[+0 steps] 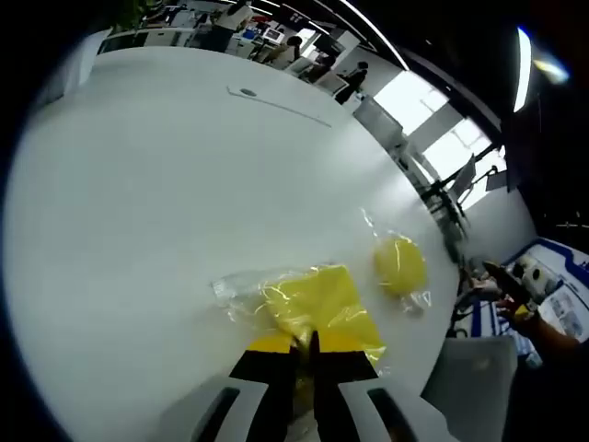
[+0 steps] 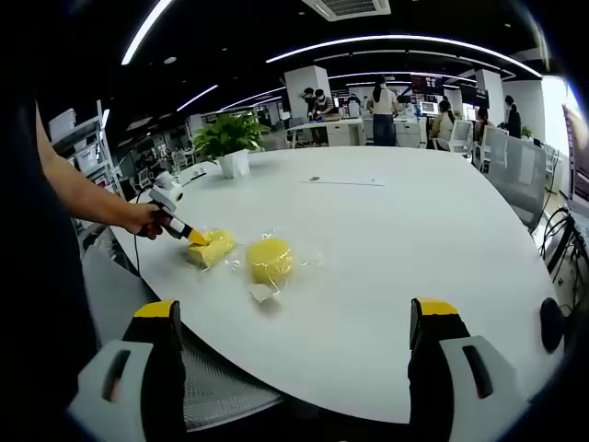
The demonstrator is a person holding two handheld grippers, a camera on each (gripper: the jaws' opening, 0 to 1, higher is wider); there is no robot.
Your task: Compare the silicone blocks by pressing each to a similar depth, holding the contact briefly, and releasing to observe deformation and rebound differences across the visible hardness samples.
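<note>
White table (image 2: 405, 258) carries two bagged yellow blocks (image 2: 270, 260) and a potted plant (image 2: 227, 143).

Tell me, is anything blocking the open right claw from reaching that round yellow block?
Nothing visible stands between them. The right claw hangs open off the table's edge, and only bare white table lies before the round yellow block, which sits in clear plastic wrapping.

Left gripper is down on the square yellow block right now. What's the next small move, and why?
Probably hold briefly, then lift the left gripper straight off. Its jaws are nearly closed, tips pressing the bagged square yellow block. The round yellow block lies untouched beside it, and the right gripper hangs open, off the table, so a release lets you watch rebound before moving on.
</note>
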